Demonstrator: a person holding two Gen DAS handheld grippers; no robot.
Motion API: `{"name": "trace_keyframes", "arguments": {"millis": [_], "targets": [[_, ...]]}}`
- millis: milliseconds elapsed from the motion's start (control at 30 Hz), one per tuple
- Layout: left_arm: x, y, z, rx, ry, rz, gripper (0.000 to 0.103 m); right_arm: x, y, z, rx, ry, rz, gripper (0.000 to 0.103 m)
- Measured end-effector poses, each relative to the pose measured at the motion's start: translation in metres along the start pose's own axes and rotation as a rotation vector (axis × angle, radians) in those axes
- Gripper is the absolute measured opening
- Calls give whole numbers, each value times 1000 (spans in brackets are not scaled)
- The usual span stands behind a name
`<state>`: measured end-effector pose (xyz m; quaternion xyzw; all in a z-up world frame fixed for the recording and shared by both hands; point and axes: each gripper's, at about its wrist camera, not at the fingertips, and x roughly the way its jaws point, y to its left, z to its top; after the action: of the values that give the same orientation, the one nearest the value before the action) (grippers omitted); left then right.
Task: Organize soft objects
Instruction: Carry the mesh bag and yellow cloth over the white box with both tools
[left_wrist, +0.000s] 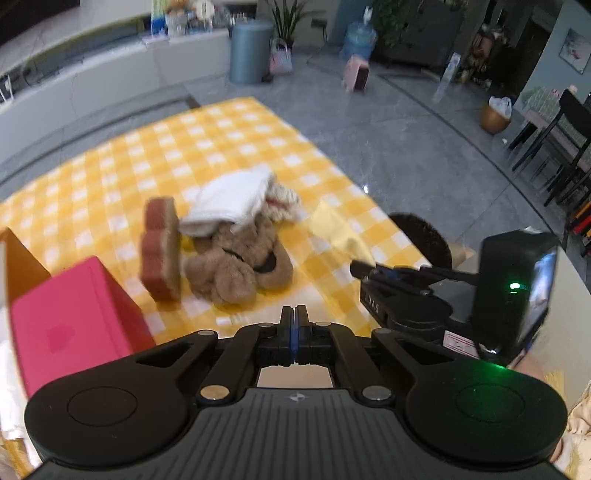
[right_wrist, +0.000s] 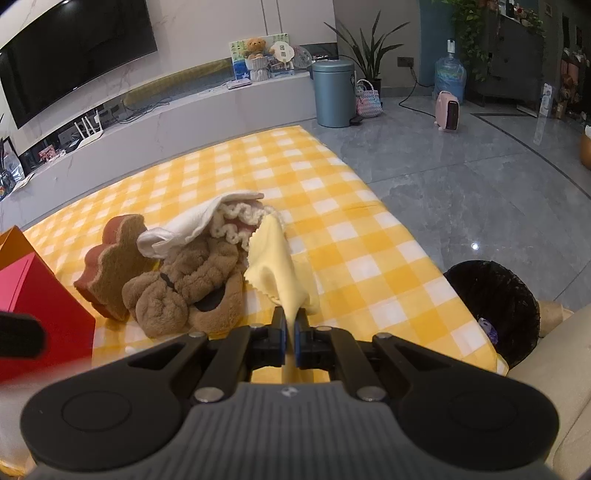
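Observation:
A heap of soft things lies on the yellow checked cloth (right_wrist: 332, 229): a brown plush toy (right_wrist: 184, 291), a white towel (right_wrist: 192, 225), a cream crocheted piece (right_wrist: 240, 221) and a flat brown bread-shaped cushion (right_wrist: 114, 258). My right gripper (right_wrist: 290, 317) is shut on a pale yellow cloth (right_wrist: 275, 266), which stands up from its jaws in front of the heap. My left gripper (left_wrist: 294, 314) is shut with nothing in it, above the near edge of the table, short of the plush toy (left_wrist: 236, 266). In the left wrist view the right gripper (left_wrist: 356, 267) shows at the right, holding the yellow cloth (left_wrist: 334, 229).
A pink box (left_wrist: 74, 328) and an orange bag edge (left_wrist: 14, 258) stand at the near left of the table. A black bin (right_wrist: 495, 306) sits on the floor at the right, beside a beige sofa arm (right_wrist: 561, 354). Grey tiled floor (right_wrist: 461, 177) lies beyond.

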<state>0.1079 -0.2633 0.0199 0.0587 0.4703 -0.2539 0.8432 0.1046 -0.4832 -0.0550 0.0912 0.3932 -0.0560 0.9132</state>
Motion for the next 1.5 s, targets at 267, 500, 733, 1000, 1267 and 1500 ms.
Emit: {"name": "trace_keyframes", "arguments": {"millis": [267,500,733,1000,1267,1500], "targets": [[-46,24,-12,0,-121,49,0,3,6,-4,-9,13,30,2],[20,23,-47,84,36,-61,39,10,11,-9,-15,38,26,2],[89,5,-80,221,96,-66,84,9,9,-7,-10,33,19,2],[129,-17,-92,294,187,-24,93,10,12,-7,-34,40,13,2],[134,-37,-102,398,113,45,53,8,10,-7,-24,34,11,2],[101,-37,-96,390,40,17,1,7,11,-7,-28,30,20,2]]}}
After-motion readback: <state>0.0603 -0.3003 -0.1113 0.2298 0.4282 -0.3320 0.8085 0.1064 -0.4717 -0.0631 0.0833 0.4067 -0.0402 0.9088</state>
